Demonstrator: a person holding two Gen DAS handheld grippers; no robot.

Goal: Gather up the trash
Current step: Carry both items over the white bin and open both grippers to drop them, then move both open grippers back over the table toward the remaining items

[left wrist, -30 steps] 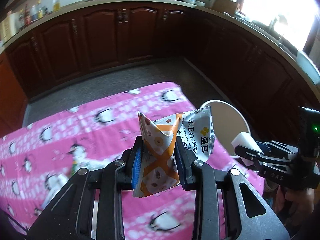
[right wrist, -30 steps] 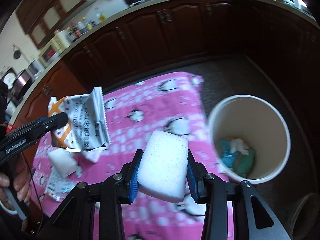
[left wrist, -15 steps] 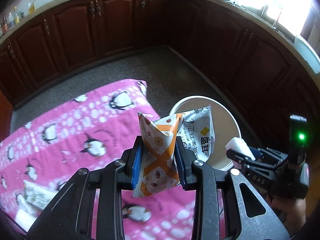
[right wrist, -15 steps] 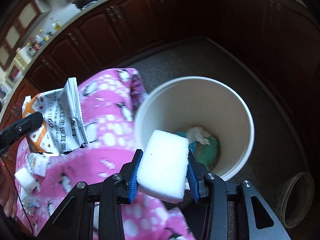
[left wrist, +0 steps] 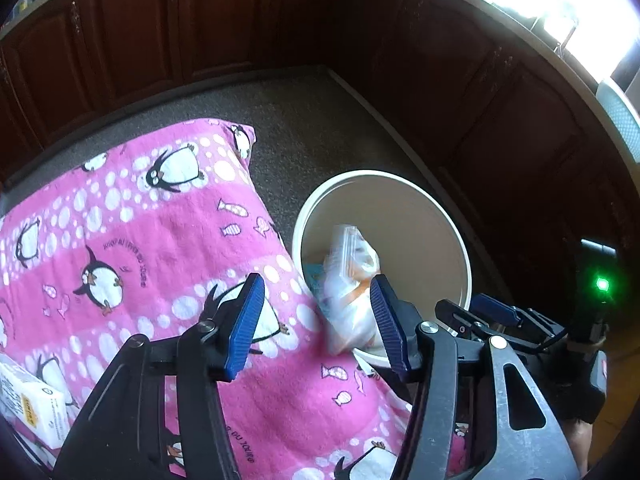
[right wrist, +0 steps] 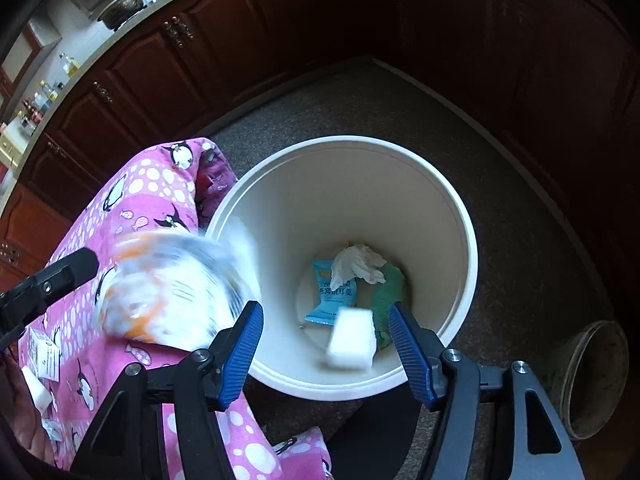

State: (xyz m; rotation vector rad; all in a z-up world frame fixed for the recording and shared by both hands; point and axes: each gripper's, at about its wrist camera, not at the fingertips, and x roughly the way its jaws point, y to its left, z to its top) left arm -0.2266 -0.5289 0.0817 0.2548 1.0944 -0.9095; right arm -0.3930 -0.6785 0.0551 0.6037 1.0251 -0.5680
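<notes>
A white bin (left wrist: 460, 248) (right wrist: 464, 216) stands on the floor beside the pink penguin cloth (left wrist: 140, 240) (right wrist: 148, 196). My left gripper (left wrist: 316, 320) is opening, its pads off the orange and white snack wrapper (left wrist: 352, 292) (right wrist: 176, 284), which falls as a blur at the bin's rim. My right gripper (right wrist: 326, 332), also opening, hangs over the bin; the white foam block (right wrist: 352, 336) drops free between its pads. A blue packet (right wrist: 332, 300), a crumpled tissue (right wrist: 358, 266) and something green lie at the bin's bottom.
Dark wooden cabinets (left wrist: 200, 20) (right wrist: 200, 52) ring the grey floor (left wrist: 312, 120). A small white box (left wrist: 32, 404) and other scraps (right wrist: 42, 354) lie on the cloth at the left. A brown bowl (right wrist: 592, 380) sits on the floor right of the bin.
Both grippers moved from over the cloth toward the bin and tilted down. Both opened: the left let go of the snack wrapper, the right let go of the foam block, and both pieces are falling.
</notes>
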